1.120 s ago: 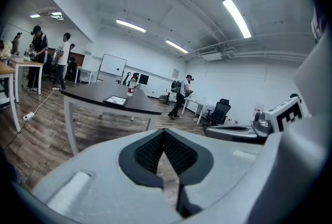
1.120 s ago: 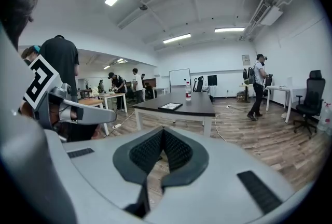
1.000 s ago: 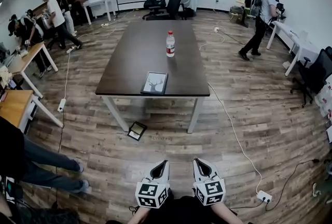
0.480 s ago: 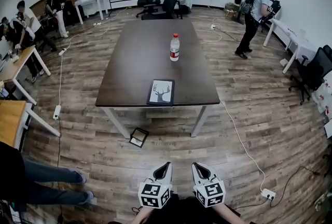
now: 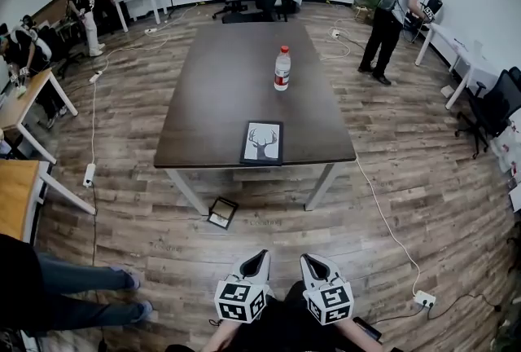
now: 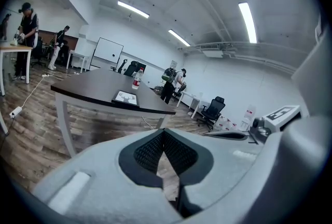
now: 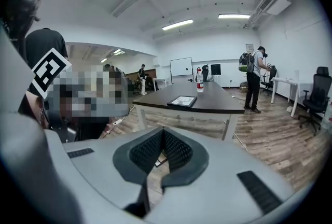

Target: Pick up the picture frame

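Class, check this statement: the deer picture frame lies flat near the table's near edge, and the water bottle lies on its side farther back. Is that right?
Not quite. The water bottle stands upright, not on its side, as the head view shows. The rest holds: the picture frame lies flat near the near edge of the table, with the bottle farther back.

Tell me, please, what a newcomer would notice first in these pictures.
A long dark table fills the room's middle, a deer picture frame lying flat by its near edge, a water bottle standing farther along. The left gripper and right gripper are shut and empty, short of the table.
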`<move>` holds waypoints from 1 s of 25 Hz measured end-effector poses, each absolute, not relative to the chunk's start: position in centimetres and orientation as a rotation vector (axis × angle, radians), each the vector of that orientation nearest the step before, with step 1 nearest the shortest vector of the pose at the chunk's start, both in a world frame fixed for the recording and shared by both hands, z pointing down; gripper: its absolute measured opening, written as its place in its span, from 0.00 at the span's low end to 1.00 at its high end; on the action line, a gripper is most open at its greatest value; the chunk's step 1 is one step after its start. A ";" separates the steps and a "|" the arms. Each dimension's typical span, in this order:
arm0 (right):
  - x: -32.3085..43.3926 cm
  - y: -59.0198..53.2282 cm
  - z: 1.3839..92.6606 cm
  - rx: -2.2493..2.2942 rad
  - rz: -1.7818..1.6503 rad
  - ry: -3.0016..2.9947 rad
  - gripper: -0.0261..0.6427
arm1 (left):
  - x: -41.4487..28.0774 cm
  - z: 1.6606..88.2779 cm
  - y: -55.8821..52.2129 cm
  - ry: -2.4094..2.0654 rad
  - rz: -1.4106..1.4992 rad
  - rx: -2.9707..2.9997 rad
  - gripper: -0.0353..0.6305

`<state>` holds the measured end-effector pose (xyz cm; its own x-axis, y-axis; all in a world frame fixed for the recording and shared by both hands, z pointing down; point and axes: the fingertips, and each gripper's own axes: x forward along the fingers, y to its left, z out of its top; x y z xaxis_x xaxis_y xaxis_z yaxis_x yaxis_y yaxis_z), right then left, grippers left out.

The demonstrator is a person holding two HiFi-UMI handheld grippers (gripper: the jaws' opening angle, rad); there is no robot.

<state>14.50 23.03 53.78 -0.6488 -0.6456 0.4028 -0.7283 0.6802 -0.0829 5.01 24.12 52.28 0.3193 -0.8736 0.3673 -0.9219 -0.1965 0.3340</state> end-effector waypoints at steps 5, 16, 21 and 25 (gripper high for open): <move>13.8 21.6 53.2 1.066 0.300 -2.563 0.05 | 4.7 52.7 22.7 -1.571 0.087 2.064 0.07; 11.9 16.1 53.1 1.064 0.346 -2.595 0.05 | 1.3 53.0 19.0 -1.661 0.103 2.005 0.07; 10.3 11.3 53.1 1.016 0.324 -2.615 0.05 | -0.8 52.8 15.9 -1.738 0.101 1.954 0.07; 8.9 7.0 53.2 0.979 0.331 -2.630 0.05 | -2.4 53.0 13.0 -1.786 0.103 1.905 0.07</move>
